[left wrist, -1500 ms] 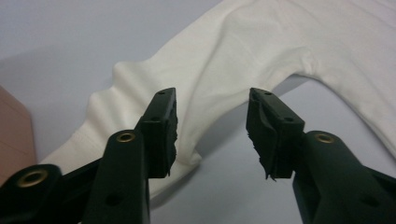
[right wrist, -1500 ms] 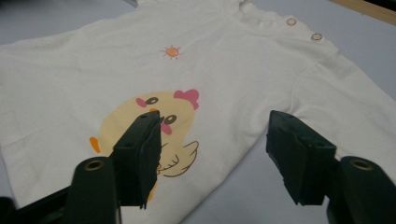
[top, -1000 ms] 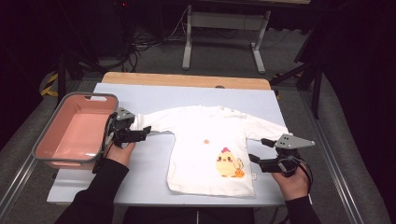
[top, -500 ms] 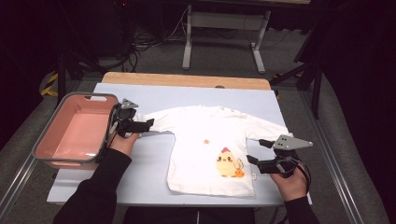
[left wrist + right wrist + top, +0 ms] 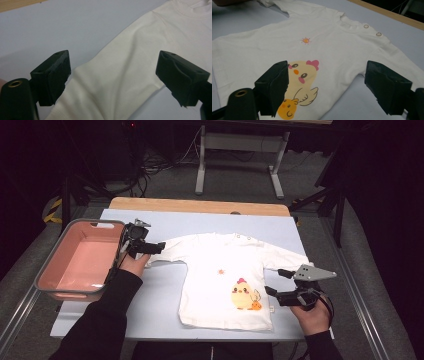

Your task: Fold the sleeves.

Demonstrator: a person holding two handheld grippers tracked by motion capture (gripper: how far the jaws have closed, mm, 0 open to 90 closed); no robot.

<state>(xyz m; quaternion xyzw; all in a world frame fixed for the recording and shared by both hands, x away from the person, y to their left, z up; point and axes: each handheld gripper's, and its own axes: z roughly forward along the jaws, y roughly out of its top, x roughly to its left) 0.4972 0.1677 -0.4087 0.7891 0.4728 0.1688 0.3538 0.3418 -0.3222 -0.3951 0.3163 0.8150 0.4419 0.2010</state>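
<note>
On the pale blue surface (image 5: pixel 150 290) the white long-sleeved baby shirt with a yellow chick print (image 5: pixel 227 280) lies flat. The left tool (image 5: pixel 112 75) has just spread, releasing the sleeve; the right tool (image 5: pixel 325 87) hovers spread beside the hem.

The shirt (image 5: pixel 225 280) lies flat on the mat (image 5: pixel 200 222), in the middle, with the collar to the far side and the hem to the near side. The tub (image 5: pixel 65 280) stands at the left edge of the mat, well apart from the body of the shirt. The left gripper (image 5: pixel 155 247) is between the tub and the shirt, over the left sleeve (image 5: pixel 120 82). The right gripper (image 5: pixel 274 282) is just beside the shirt, below its right sleeve (image 5: pixel 285 260). A wooden board (image 5: pixel 200 206) lies behind the mat.
</note>
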